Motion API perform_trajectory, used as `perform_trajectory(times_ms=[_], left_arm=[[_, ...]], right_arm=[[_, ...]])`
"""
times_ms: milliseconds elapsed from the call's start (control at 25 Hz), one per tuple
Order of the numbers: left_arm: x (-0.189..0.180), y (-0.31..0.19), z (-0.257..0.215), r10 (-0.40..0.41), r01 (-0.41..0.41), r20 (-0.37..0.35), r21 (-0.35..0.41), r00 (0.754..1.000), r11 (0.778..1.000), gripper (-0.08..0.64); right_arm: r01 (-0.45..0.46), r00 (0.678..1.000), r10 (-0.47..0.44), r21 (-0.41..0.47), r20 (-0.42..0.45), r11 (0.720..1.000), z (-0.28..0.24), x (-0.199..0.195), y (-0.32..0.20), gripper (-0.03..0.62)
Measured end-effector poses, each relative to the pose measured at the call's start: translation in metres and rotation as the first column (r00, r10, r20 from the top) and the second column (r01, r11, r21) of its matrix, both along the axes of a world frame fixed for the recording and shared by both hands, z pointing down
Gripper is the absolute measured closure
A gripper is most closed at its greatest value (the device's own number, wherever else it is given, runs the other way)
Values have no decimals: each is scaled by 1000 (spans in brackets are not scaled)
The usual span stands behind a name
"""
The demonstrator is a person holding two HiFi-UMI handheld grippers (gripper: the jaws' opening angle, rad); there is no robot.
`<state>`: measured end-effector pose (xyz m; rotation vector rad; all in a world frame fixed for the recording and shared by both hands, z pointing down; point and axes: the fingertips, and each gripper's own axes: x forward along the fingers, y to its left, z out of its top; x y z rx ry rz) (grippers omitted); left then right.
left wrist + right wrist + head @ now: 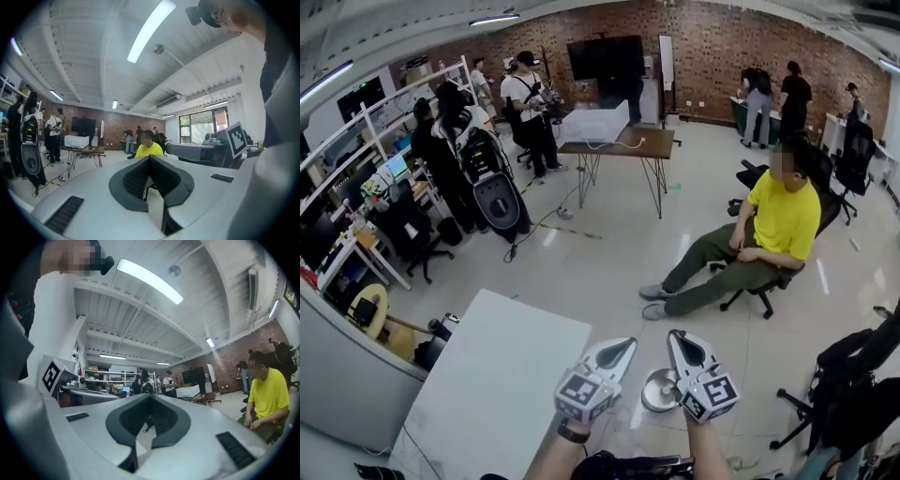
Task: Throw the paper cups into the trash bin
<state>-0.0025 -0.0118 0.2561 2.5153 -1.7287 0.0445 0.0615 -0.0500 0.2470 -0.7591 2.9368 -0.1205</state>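
Observation:
No paper cup shows in any view. A round silvery bin stands on the floor just below and between my two grippers in the head view. My left gripper and right gripper are held up side by side, pointing level into the room. In the left gripper view the left gripper has its jaws closed tip to tip with nothing between them. The right gripper is likewise shut and empty in its own view.
A white table lies at my lower left. A person in a yellow shirt sits on an office chair ahead right. A wooden desk with a white box stands farther off. Several people stand by shelves at left. A black chair is at right.

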Motion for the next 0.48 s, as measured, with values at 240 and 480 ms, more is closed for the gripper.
perform_trajectory(times_ms=[240, 480], left_arm=[[32, 76, -5, -110, 109, -29, -23, 994, 994, 560], [28, 121, -12, -220, 219, -33, -27, 975, 975, 560]], right_arm=[[121, 993, -121, -13, 4, 993, -12, 22, 75, 588], [241, 970, -241, -21, 13, 970, -14, 12, 124, 588]])
